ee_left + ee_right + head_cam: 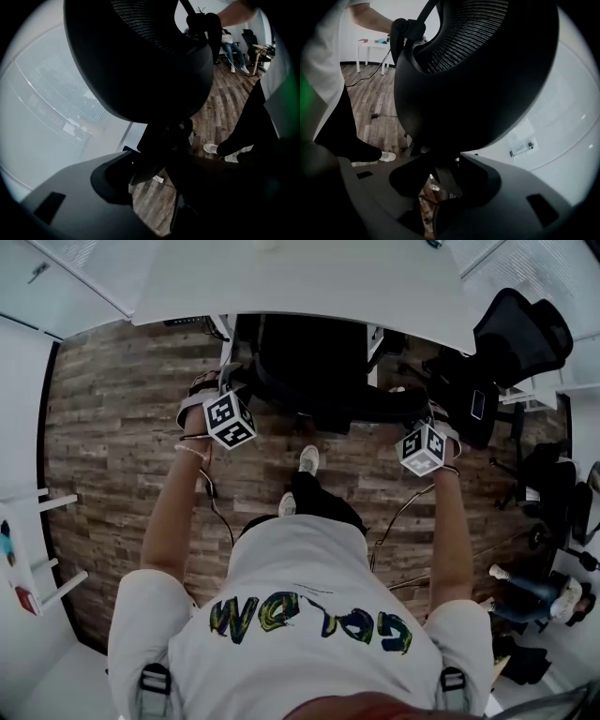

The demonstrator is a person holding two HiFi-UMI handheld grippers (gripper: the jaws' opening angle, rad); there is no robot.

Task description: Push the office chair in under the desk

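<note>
The black office chair [314, 371] stands at the white desk [309, 287], its seat under the desktop and its back toward me. My left gripper [232, 385] is at the back's left top corner and my right gripper [419, 416] at the right one. In the left gripper view the mesh headrest [140, 51] fills the top, and the left gripper [154, 180] has its jaws closed round the dark chair frame. In the right gripper view the headrest [478, 70] looms above the right gripper [440, 185], whose grey jaws clamp the same frame.
A second black chair [520, 334] stands right of the desk. A low white table [37, 554] is at the left wall. Cables [217, 507] trail over the wood floor by my shoes [307, 460]. A seated person's legs [534, 589] show at far right.
</note>
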